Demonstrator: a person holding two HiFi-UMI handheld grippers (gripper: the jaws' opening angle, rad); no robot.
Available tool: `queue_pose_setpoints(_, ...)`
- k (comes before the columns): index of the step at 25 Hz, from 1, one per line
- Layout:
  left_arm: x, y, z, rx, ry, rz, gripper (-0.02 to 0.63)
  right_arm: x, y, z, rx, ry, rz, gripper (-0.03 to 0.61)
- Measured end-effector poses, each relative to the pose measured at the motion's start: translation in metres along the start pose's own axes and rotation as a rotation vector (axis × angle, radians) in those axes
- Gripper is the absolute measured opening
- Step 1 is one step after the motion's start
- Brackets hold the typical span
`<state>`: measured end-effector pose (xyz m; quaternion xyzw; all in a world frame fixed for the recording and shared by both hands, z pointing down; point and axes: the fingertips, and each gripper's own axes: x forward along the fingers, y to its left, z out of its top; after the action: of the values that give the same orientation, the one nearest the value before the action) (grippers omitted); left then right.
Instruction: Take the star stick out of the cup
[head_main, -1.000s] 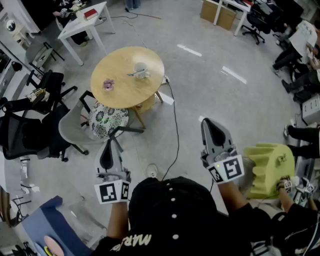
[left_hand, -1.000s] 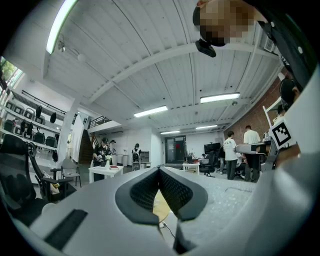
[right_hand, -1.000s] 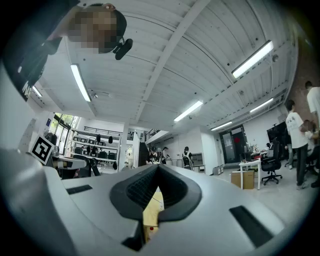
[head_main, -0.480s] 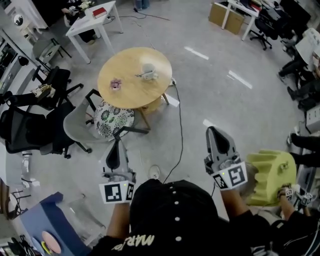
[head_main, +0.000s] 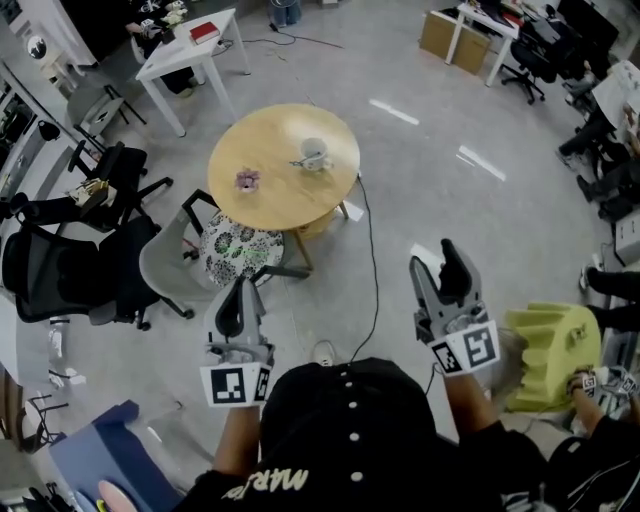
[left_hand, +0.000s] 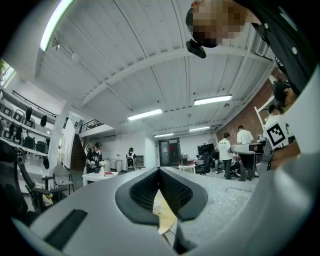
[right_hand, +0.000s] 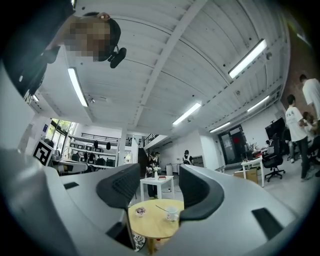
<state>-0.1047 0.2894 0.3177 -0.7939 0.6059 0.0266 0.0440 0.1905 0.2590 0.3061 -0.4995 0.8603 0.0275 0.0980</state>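
Observation:
A white cup (head_main: 316, 153) stands on the round wooden table (head_main: 275, 195), far ahead of both grippers. A thin stick (head_main: 299, 162) leans out of it to the left; its star end is too small to make out. In the right gripper view the cup (right_hand: 171, 214) and stick (right_hand: 161, 207) show between the jaws, far off. My left gripper (head_main: 239, 288) hangs over the floor, shut and empty; in its own view (left_hand: 159, 171) the pads meet. My right gripper (head_main: 437, 260) is opening over the floor, its jaws (right_hand: 159, 175) spread with nothing between them.
A small pink object (head_main: 246, 180) lies on the table's left side. A grey chair with a patterned cushion (head_main: 232, 246) stands against the table's near edge, black office chairs (head_main: 60, 272) to the left. A cable (head_main: 372, 262) crosses the floor. A yellow-green foam block (head_main: 552, 342) sits beside my right gripper.
The right gripper's jaws have gone from shut to wide open. The table has drifted a little right and down in the head view. The left gripper stays shut.

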Motion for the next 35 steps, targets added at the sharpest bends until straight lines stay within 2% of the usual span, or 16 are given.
queue_pose_setpoints(7, 0.015, 0.052, -0.011, -0.018, -0.009, -0.046, -0.006, 0.026, 0.028, -0.007, -0.055, 0.024, -0.062, 0.238)
queue_pose_setpoints(15, 0.055, 0.078, -0.036, -0.056, 0.011, -0.021, -0.006, 0.053, 0.012, -0.026, -0.044, 0.05, -0.097, 0.239)
queue_pose_setpoints(19, 0.088, 0.085, -0.042, -0.048, 0.014, -0.007, -0.006, 0.087, -0.006, -0.042, -0.034, 0.056, -0.07, 0.239)
queue_pose_setpoints(26, 0.171, 0.102, -0.051, -0.043, 0.027, 0.038, -0.006, 0.182, -0.049, -0.053, -0.009, 0.035, 0.006, 0.238)
queue_pose_setpoints(35, 0.262, 0.119, -0.04, -0.018, 0.011, 0.097, -0.006, 0.284, -0.098, -0.067, 0.005, 0.036, 0.102, 0.238)
